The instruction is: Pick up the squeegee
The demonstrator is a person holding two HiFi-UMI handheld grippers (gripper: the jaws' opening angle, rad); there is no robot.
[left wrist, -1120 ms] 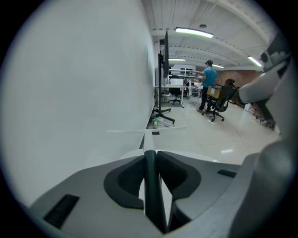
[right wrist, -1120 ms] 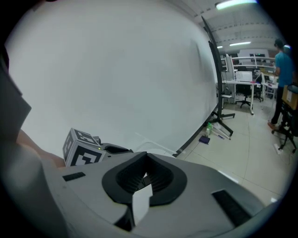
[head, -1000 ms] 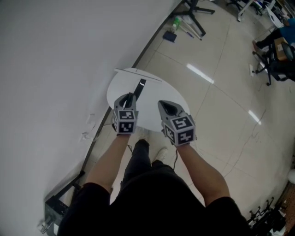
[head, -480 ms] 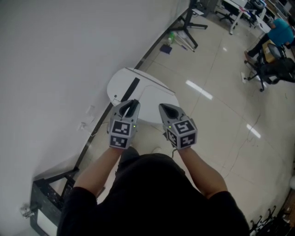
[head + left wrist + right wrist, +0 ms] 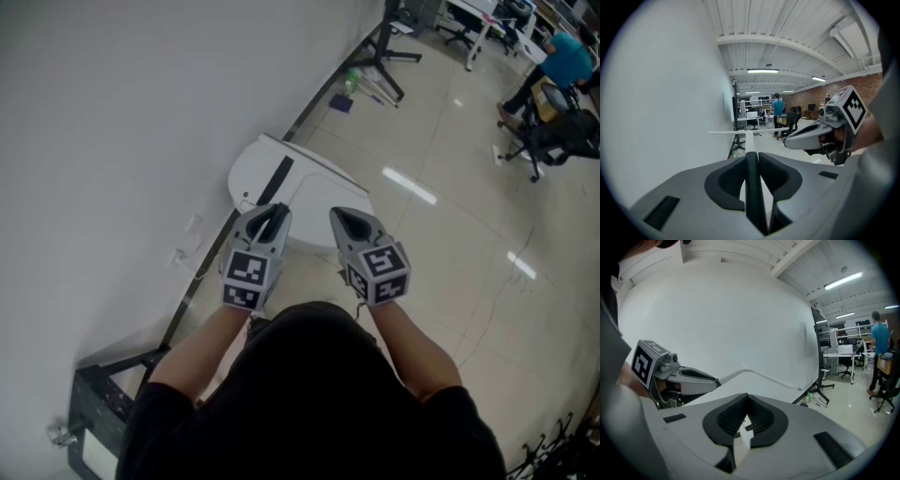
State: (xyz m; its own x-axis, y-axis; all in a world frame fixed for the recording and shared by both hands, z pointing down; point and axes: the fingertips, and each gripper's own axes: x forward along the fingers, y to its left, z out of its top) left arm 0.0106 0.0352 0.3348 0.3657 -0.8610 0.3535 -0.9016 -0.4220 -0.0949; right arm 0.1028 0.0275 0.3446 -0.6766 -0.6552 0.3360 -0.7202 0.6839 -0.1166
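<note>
Pinching the black handle of the squeegee (image 5: 279, 183), the left tool (image 5: 274, 211) has its two pads clamped on either side of the bar, which runs straight out ahead from between them. In the left gripper view the handle (image 5: 751, 187) fills the slot between the pads of that tool (image 5: 752, 157). Beyond the tips it goes on as a pale shaft to a long white blade (image 5: 740, 132) set crosswise, well ahead of the tool.

From the head view that blade (image 5: 309, 157) shows as a thin straight edge ahead of both tools. The white rounded desk (image 5: 319, 211) shows just ahead of the tool tips.

The right tool (image 5: 342, 217) sits just beside the left one, to its right and pointing the same way, apart from the squeegee. In the right gripper view its pads (image 5: 746, 399) are pressed together at the tips with nothing between them. The left tool (image 5: 717, 380) shows off to its left with the marker cube at the rear. The left gripper view shows the right tool (image 5: 787, 143) close on its right side.

A plain white wall (image 5: 112, 112) runs along the left of the left tool. Glossy floor (image 5: 450, 234) spreads to the right of the right tool. Far ahead and to the right stands a person in a teal shirt (image 5: 567, 56) near a dark office chair (image 5: 553, 141).
</note>
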